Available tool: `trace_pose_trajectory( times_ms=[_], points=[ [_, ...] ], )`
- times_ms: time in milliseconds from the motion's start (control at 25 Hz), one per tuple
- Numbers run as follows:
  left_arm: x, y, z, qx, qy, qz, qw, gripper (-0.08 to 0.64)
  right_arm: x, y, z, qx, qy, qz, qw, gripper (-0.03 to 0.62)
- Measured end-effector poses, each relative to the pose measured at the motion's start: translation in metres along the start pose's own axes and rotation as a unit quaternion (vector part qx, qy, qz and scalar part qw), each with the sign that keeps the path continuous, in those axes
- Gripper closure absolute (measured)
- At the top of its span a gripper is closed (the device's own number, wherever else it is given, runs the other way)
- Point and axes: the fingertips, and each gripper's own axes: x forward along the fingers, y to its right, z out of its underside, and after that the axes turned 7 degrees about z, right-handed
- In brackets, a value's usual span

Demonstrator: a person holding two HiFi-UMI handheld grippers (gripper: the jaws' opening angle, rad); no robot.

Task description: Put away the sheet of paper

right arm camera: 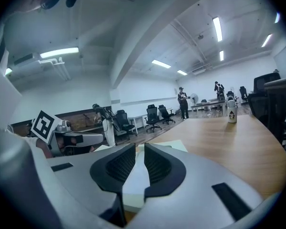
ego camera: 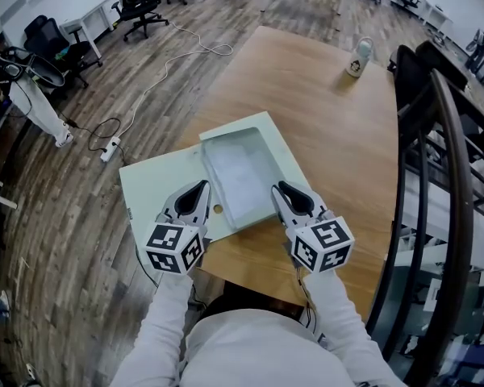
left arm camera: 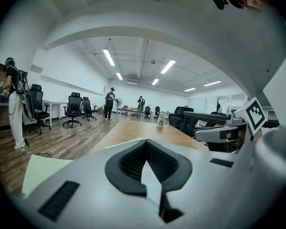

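Near the table's front edge, paper lies on a green board. Left gripper is shut tight at its side — right gripper slightly open, empty.

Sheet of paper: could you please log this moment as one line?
sheet of paper: on green mat | left claw: shut on its edge | right claw: open astride edge

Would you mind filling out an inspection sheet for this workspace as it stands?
Surface: wooden table, no damage seen.
Job's things: pale sheet lying on a green folder.
Clutter: white bottle at the far end.
Grippers: left hand-held gripper shut at the sheet's left edge; right hand-held gripper open, sheet between its jaws.
Cables: white cable and power strip on the floor.
Surroundings: office chairs, people far off.
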Motion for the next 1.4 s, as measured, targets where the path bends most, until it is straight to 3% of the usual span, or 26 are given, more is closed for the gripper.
trace_pose_trajectory(
  times_ms=[360, 920, 1400],
  points=[
    [-0.012, 0.015, -0.005, 0.016, 0.019, 0.013, 0.9996, 0.541, -0.023, 0.014, 0.004, 0.003, 0.020, 0.030, 0.999, 0.563],
    [-0.020, 0.032, -0.001, 0.010, 0.016, 0.011, 0.9998, 0.541, -0.054, 0.026, 0.006, -0.014, 0.031, 0.062, 0.997, 0.566],
    [-0.032, 0.036, -0.002, 0.014, 0.025, 0.003, 0.9996, 0.541, -0.064, 0.028, 0.010, -0.022, 0.033, 0.065, 0.997, 0.566]
  ],
)
